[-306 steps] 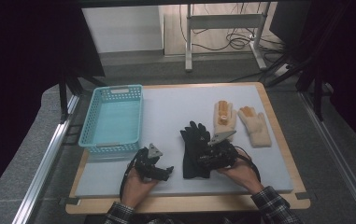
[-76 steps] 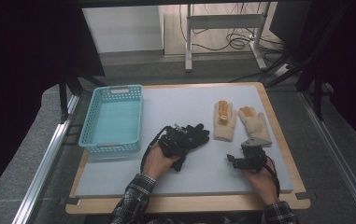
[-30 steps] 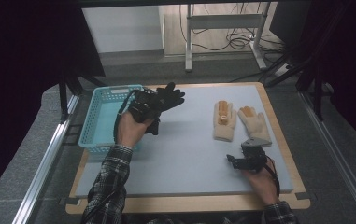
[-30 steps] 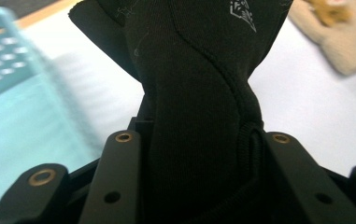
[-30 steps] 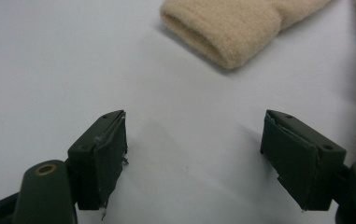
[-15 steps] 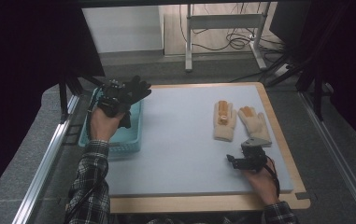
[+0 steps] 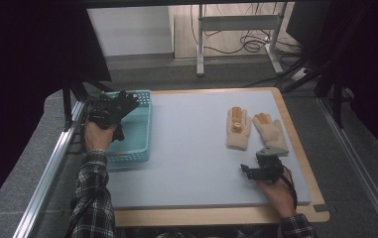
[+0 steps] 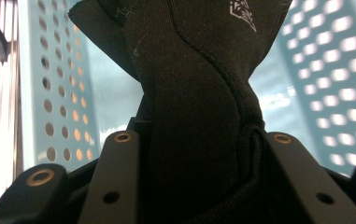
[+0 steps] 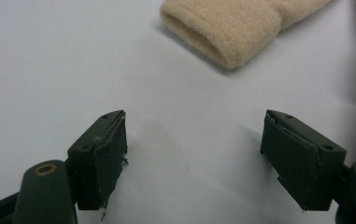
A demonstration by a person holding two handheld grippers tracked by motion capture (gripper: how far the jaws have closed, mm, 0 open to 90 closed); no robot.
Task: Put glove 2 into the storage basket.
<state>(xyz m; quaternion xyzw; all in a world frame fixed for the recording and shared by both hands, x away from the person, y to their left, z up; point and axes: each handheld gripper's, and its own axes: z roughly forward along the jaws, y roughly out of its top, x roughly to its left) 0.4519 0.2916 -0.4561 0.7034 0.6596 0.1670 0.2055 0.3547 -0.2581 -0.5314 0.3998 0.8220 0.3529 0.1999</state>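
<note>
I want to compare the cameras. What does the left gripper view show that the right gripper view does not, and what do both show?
Left gripper view alone: a black glove clamped between the left gripper jaws, hanging over the inside of the teal basket with its perforated walls.

Right gripper view alone: the right gripper with its jaws wide apart and nothing between them, over the pale mat, and the cuff of a beige glove lying just ahead.

Both: two dark jaws rising from the bottom edge, and a glove.
</note>
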